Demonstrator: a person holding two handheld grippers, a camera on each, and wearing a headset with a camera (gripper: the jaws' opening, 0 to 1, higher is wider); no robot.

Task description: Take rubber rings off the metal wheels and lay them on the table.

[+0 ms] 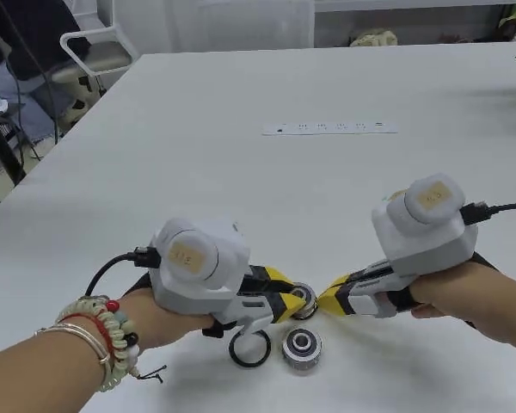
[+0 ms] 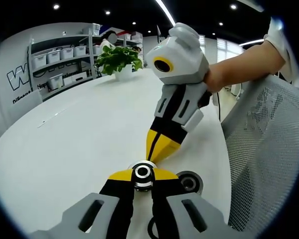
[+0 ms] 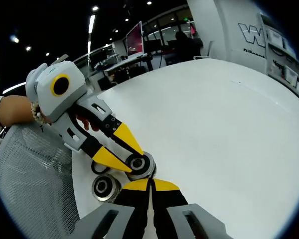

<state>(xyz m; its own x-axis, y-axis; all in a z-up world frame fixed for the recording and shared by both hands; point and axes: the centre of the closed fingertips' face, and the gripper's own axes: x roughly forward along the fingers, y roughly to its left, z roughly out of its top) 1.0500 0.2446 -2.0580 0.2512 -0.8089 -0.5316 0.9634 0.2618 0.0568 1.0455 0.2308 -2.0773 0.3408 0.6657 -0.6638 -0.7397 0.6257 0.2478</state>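
Wheel (image 2: 142, 173) sits in left gripper (image 1: 292, 303), closed right gripper (image 3: 150, 183) touching it.

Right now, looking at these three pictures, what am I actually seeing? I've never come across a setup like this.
There is no robot arm here. A person holds a hand tool with two pinching jaws in each hand. The wide picture comes from a camera on the person's head. The two round pictures come from cameras riding on the tools, looking along their jaws. The left gripper is shut on a small metal wheel. The right gripper has its jaws closed together and its yellow tip right at that wheel. On the white table lie a loose black rubber ring, a second wheel and, farther off, a power strip.
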